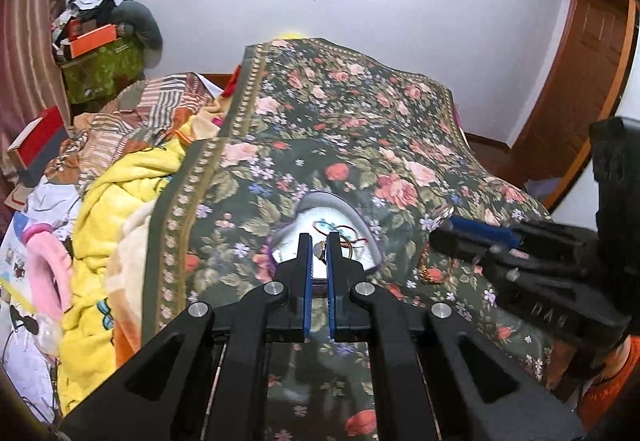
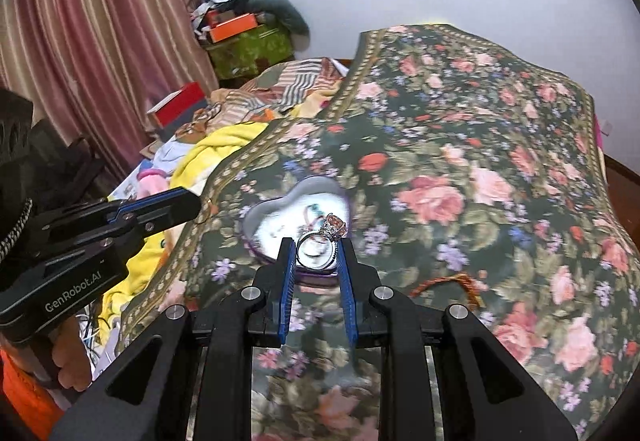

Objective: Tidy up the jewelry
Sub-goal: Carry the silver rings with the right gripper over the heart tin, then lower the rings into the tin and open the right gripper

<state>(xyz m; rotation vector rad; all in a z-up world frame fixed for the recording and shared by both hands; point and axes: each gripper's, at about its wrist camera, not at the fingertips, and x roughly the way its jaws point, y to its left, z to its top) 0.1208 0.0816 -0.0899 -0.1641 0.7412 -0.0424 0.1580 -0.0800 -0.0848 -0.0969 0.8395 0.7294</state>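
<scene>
A heart-shaped metal tin (image 1: 320,197) lies open on the floral bedspread (image 1: 360,113) and holds several small pieces of jewelry, among them a red cord. My left gripper (image 1: 320,239) hangs over the tin's near side, shut on a small gold ring with a pale stone (image 1: 320,251). My right gripper (image 2: 318,244) is also above the tin (image 2: 304,183), shut on a silver ring (image 2: 306,241) that has a large orange-pink stone. Each gripper shows in the other's view: the right gripper (image 1: 442,227) to the tin's right, the left gripper (image 2: 194,204) to the tin's left.
An orange-gold cord (image 2: 452,280) lies on the bedspread right of the tin. A yellow blanket (image 1: 112,225) and heaped bedding lie to the left, with boxes (image 1: 40,139) and a curtain (image 2: 80,21) behind. A wooden door (image 1: 580,73) stands at the right.
</scene>
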